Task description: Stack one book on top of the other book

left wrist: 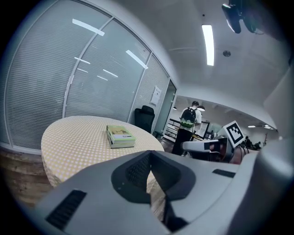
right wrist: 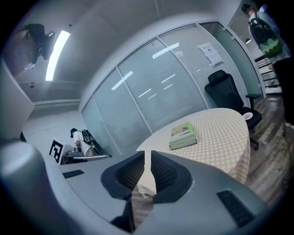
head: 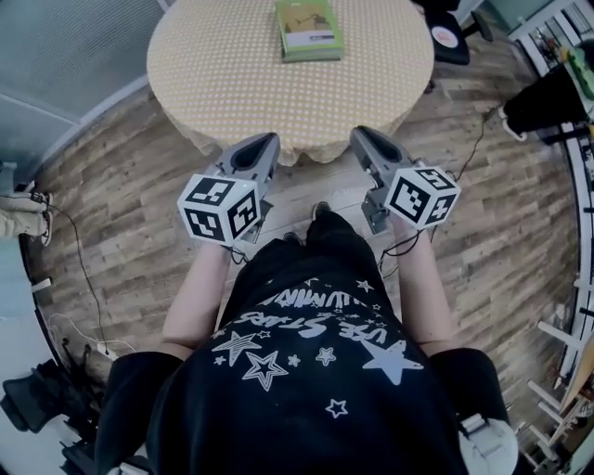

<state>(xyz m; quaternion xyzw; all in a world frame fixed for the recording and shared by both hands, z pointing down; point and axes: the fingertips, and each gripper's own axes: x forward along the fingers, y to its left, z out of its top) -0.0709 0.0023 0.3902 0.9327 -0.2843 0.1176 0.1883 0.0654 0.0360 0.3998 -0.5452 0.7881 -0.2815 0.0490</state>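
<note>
Our left gripper (head: 269, 139) hovers by the near edge of the round table (head: 209, 74), its jaws clenched together with nothing between them. At twelve o'clock from us, toward the table's far side, the two books (head: 309, 28) lie stacked, a green cover on top. At three o'clock of the left gripper, our right gripper (head: 357, 134) hangs by the same edge, its jaws released to a narrow gap and empty.

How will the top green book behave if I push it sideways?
The top book lies flat, so tipping or rolling seems unlikely. Its cover looks smooth, so it probably slides over the lower book. The tablecloth might bunch under a hard shove.
</note>
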